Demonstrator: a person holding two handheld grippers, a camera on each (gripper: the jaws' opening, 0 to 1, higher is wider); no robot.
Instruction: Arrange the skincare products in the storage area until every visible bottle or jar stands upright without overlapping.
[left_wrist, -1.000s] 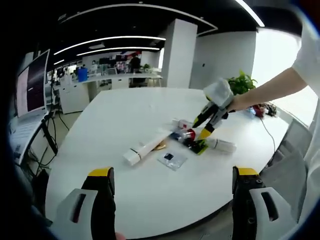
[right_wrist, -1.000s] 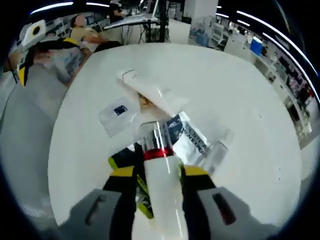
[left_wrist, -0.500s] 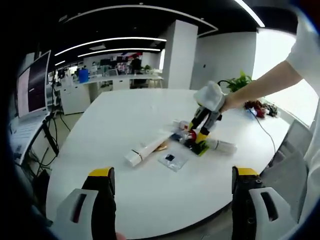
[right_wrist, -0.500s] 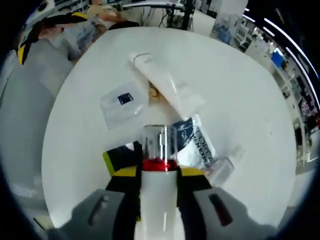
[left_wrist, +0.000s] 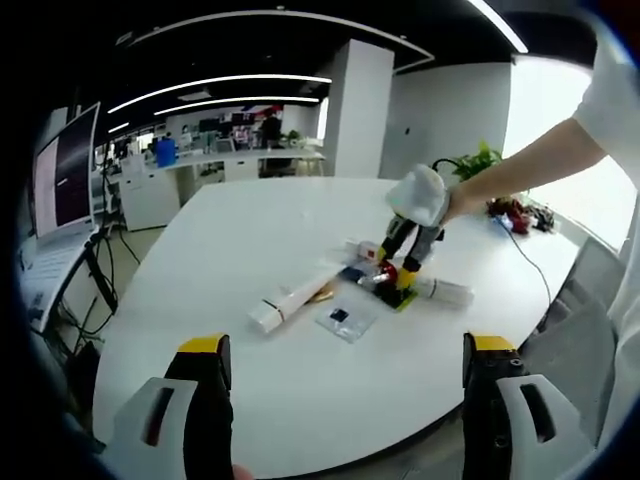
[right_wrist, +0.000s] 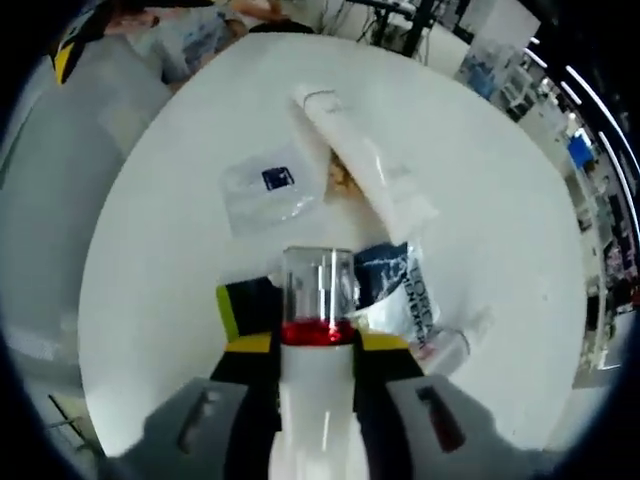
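A white bottle (right_wrist: 318, 400) with a red band and clear cap is clamped in the right gripper (right_wrist: 316, 352), above the sachets (right_wrist: 395, 290) on the white table (right_wrist: 160, 300). A white tube (right_wrist: 362, 165) lies beyond. The left gripper (left_wrist: 345, 365) is wide, holding nothing.

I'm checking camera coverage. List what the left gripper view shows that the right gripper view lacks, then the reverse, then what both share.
Left gripper view alone: the open left gripper low over the near table edge, a plant, a monitor, and the right gripper seen from outside.

Right gripper view alone: a close look at the bottle, white with a red band and clear cap, clamped in the right gripper.

Both: the white table, the long white tube and the small clear sachet.
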